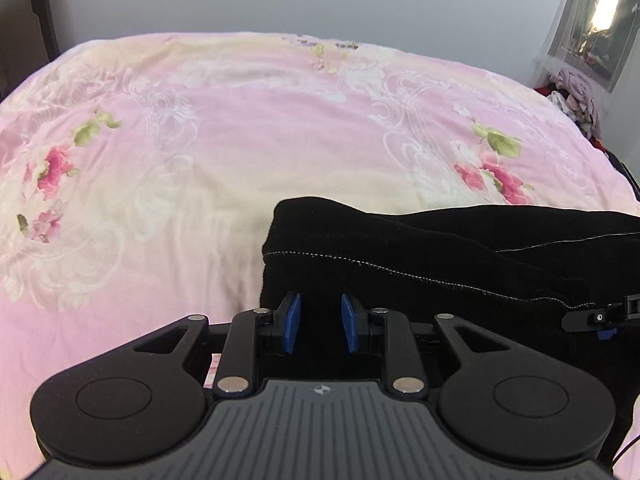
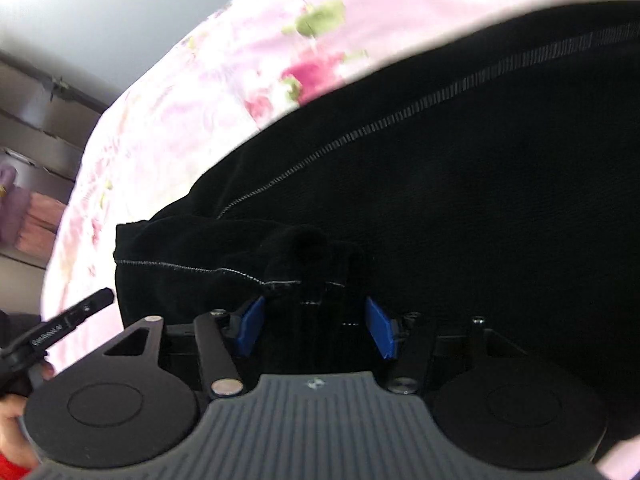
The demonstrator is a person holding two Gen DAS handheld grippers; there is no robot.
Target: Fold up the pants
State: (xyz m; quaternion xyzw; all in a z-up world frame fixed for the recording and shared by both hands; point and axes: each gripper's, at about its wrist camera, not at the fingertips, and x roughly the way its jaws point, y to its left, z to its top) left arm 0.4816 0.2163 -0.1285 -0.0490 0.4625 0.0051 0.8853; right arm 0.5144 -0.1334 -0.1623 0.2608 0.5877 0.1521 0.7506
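Black pants with a pale stitched seam lie folded on a pink floral bedsheet. My left gripper sits at their near left corner, its blue pads narrowly apart, and dark cloth fills the gap between them. In the right wrist view the pants cover most of the picture. My right gripper stands open, with a bunched fold of the hem just ahead of its pads and none of it pressed. One finger of the left gripper shows by the pants' left edge.
The bedsheet stretches far beyond the pants. A pile of clothes lies off the bed's far right under a window. Shelves with folded pink cloth stand at the left. A person's hand is at the lower left.
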